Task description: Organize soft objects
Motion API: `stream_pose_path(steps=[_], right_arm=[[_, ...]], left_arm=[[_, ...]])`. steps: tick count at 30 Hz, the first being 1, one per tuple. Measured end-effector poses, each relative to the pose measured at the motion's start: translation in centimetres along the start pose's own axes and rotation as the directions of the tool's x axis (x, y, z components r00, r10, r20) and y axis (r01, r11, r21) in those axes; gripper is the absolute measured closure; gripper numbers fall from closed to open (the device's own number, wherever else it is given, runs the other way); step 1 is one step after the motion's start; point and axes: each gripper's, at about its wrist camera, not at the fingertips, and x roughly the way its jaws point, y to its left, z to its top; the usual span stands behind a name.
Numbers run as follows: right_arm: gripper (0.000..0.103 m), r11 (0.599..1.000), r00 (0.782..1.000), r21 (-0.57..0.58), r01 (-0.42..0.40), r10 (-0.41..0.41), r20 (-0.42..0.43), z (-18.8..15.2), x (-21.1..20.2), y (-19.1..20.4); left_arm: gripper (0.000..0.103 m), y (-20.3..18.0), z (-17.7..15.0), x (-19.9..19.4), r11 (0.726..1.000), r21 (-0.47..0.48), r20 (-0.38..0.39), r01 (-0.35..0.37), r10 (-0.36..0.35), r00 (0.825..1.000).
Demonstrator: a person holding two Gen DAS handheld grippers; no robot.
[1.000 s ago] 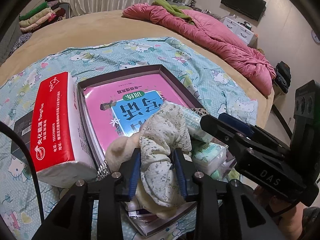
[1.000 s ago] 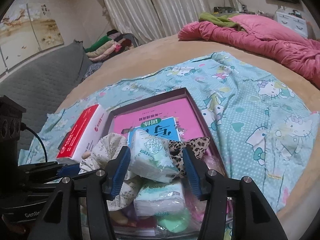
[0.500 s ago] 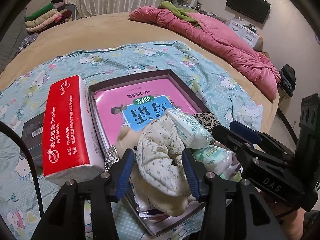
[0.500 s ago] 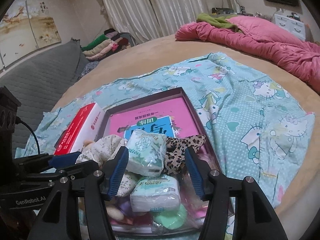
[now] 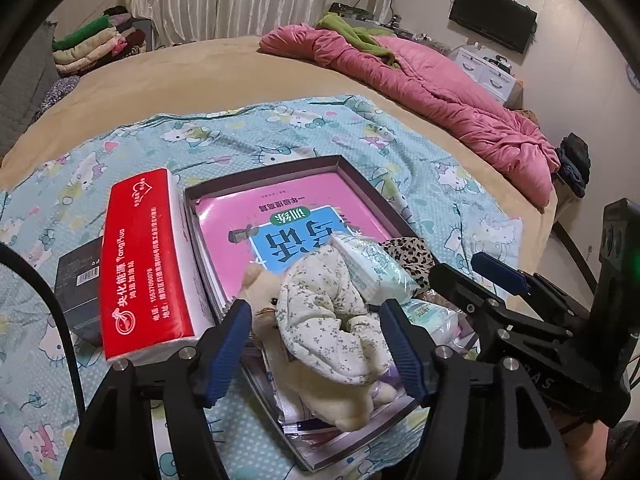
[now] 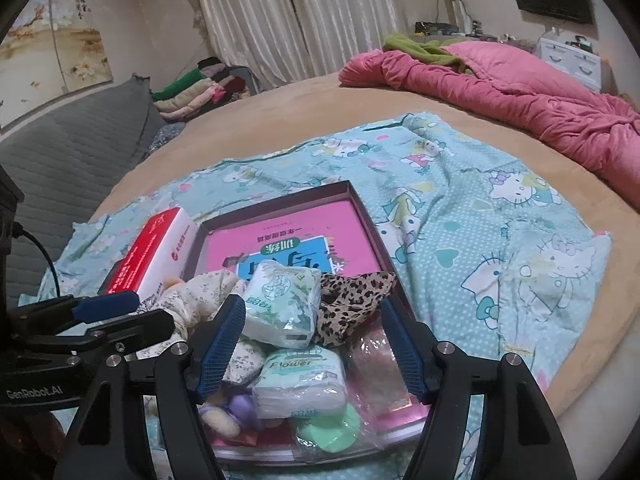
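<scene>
A dark shallow box (image 5: 360,178) (image 6: 362,208) with a pink book (image 5: 296,220) inside lies on the Hello Kitty sheet. Its near end holds a floral cloth (image 5: 332,320) (image 6: 192,296) on a cream plush toy (image 5: 320,392), green tissue packs (image 5: 372,264) (image 6: 280,300) (image 6: 300,380) and a leopard-print cloth (image 5: 408,252) (image 6: 352,300). My left gripper (image 5: 320,344) is open around the floral cloth without touching it. My right gripper (image 6: 316,344) is open and empty above the tissue packs.
A red and white tissue pack (image 5: 144,256) (image 6: 156,248) lies left of the box, with a small black box (image 5: 76,284) beside it. A pink quilt (image 5: 420,84) (image 6: 520,92) lies at the far right of the bed. Folded clothes (image 6: 196,88) are stacked behind.
My left gripper has let go of the floral cloth, opened wide and drawn back. My right gripper has opened wider and pulled back slightly from the tissue pack.
</scene>
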Motion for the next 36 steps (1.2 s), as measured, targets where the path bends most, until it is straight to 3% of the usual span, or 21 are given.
stream_pose_path(steps=[14, 25, 36], right_arm=[[0.027, 0.996, 0.998, -0.067, 0.062, -0.063, -0.011, -0.2, -0.6, 1.8], [0.026, 0.988, 0.996, -0.124, 0.091, -0.09, 0.011, -0.2, -1.9, 4.1], [0.023, 0.987, 0.996, -0.133, 0.086, -0.08, 0.05, -0.1, -4.9, 6.2]], left_arm=[[0.021, 1.4, -0.7, -1.8, 1.0, -0.016, 0.017, -0.019, 0.019, 1.0], [0.018, 2.5, -1.4, -3.0, 0.998, -0.047, 0.033, -0.046, 0.047, 0.998], [0.017, 3.7, -2.6, -5.9, 0.988, -0.058, 0.062, -0.143, 0.146, 0.987]])
